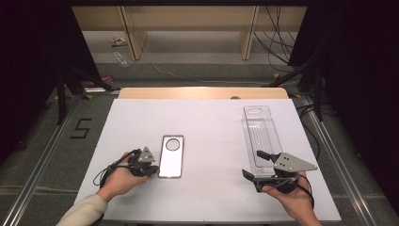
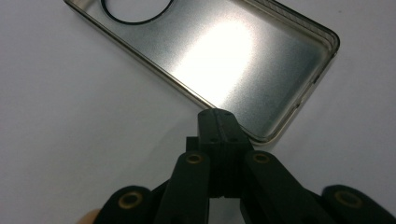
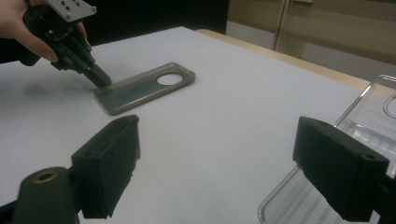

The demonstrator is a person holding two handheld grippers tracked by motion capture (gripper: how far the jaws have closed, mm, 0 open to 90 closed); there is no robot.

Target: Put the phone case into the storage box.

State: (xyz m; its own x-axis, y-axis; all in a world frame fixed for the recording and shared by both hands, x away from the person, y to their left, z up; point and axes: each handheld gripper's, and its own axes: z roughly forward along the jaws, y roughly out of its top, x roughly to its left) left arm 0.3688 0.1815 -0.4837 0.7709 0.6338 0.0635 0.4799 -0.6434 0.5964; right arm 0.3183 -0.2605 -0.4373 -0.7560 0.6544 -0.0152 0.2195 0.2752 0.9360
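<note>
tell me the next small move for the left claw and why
Probably open the left claw slightly and straddle the phone case's near rim: its jaws are shut at that edge, gripping nothing, while the case lies flat on the table.

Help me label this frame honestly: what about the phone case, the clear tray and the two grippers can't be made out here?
- Left gripper, left gripper view: shut jaws cover the phone case rim; whether they pinch it or just touch can't be told.
- Phone case, same view: its camera-hole end is cut off by the top edge.
- Clear tray, high view: the right gripper hides its near end.
- Clear tray, right gripper view: cut off at the right edge.
</note>
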